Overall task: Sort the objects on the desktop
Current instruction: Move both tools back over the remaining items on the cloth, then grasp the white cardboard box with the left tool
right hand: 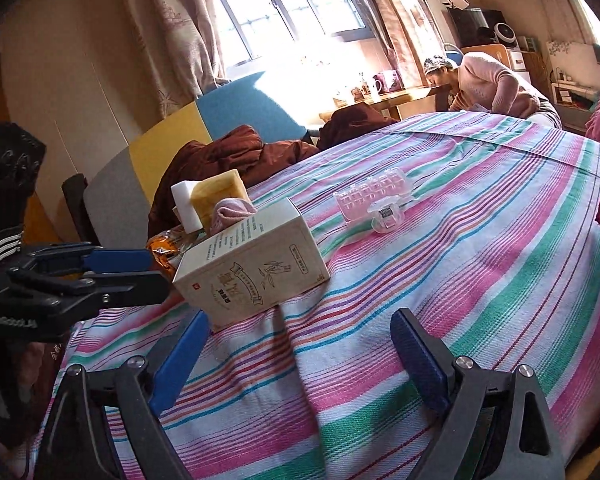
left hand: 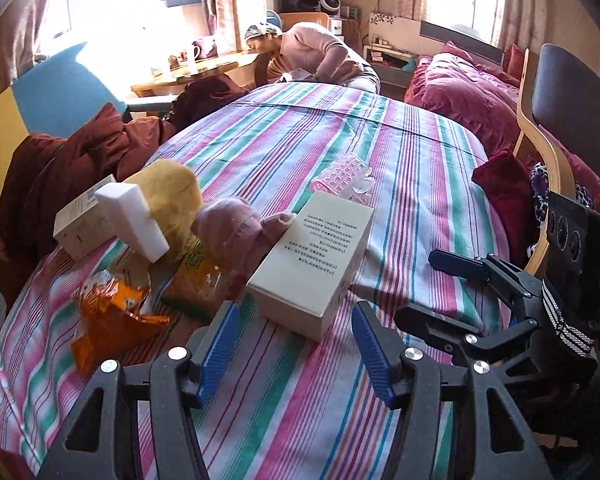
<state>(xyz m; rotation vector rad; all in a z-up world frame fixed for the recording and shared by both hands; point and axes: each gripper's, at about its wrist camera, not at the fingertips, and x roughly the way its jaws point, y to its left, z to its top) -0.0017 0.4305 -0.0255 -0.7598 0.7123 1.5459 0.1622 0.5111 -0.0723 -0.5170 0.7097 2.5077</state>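
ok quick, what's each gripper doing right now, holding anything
Left gripper: open, holding nothing, just short of the box.
Right gripper: open, holding nothing, above the cloth.

Left tool (left hand: 296,344) gapes before the cream box (left hand: 316,256) — striped cloth (left hand: 400,168) beneath.

Inventory on the striped tablecloth (left hand: 412,168): two cardboard boxes (left hand: 314,258), one white sponge block (left hand: 134,220), one yellow sponge (left hand: 172,196), two snack packets (left hand: 108,316), one pink cloth (left hand: 236,232), one pink tray (left hand: 342,172), one clear clip (right hand: 386,216).

Striped tablecloth (right hand: 480,240) bears a cream box (right hand: 252,268), clear clips (right hand: 374,200), snack bags (left hand: 112,312).
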